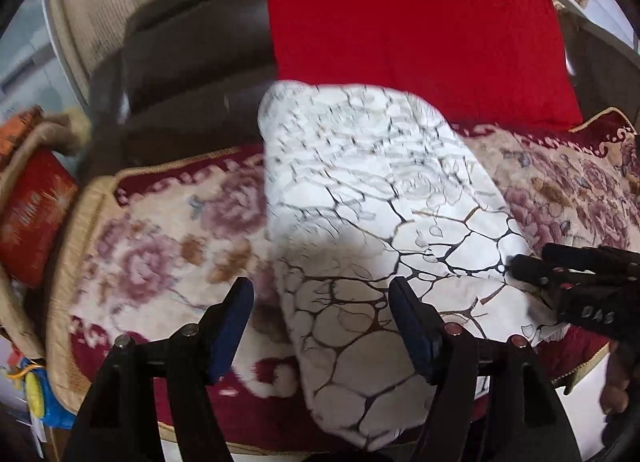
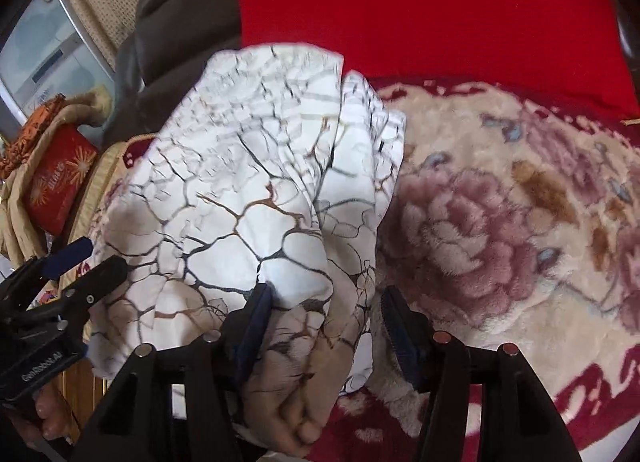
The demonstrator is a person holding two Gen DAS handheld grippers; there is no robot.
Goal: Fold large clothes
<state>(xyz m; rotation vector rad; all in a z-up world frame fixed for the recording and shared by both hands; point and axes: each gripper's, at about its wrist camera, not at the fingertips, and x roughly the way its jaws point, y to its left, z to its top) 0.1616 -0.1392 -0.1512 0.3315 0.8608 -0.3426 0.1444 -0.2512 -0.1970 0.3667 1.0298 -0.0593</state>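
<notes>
- White crackle-print garment lies folded on floral sofa cover.
- Your left gripper and right gripper: jaws apart, gripping nothing.
- Fold released; next, pinch an edge and fold again.

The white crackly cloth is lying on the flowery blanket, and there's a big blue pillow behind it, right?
Not quite: the pillow is red, not blue, as the left wrist view shows. The white crackle-patterned cloth does lie on the flowery blanket.
</notes>
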